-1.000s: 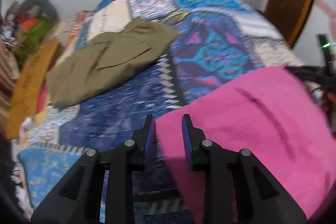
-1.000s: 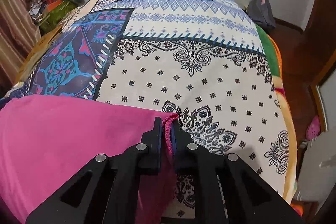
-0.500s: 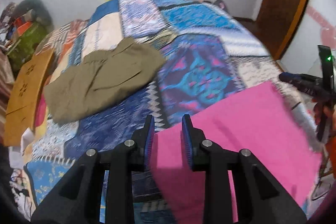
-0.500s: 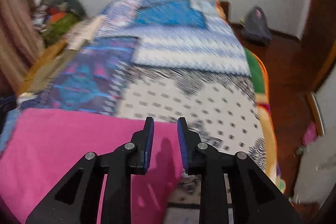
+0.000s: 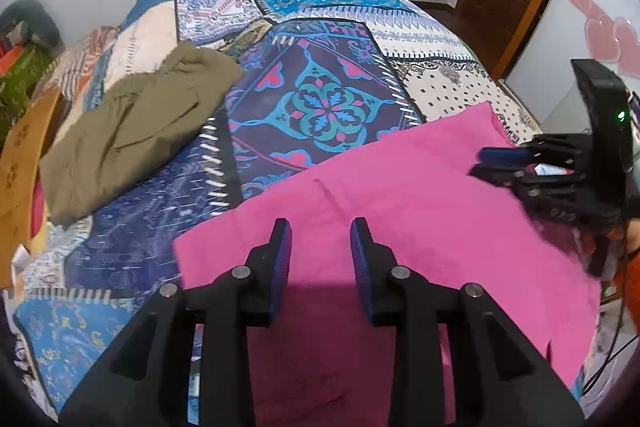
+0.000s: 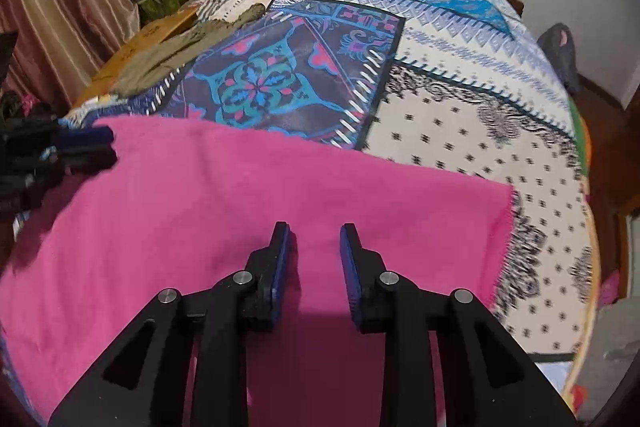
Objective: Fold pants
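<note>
Left wrist view: the left gripper (image 5: 320, 239) hovers over the pink pants (image 5: 400, 211), fingers spread wide and holding nothing. The pants lie flat on the near part of the patchwork bedspread (image 5: 320, 107); an olive garment (image 5: 128, 131) lies well apart, farther up the bed. The right gripper (image 5: 492, 163) appears at the pants' right edge, also empty. Right wrist view: the right gripper (image 6: 314, 243) is wide open above the pants (image 6: 240, 195) — a second ago it pinched the pink edge, now released. The left gripper shows only as a dark blur at the frame's left edge. Judgement: one fold has been laid down and let go; a further fold probably remains.
</note>
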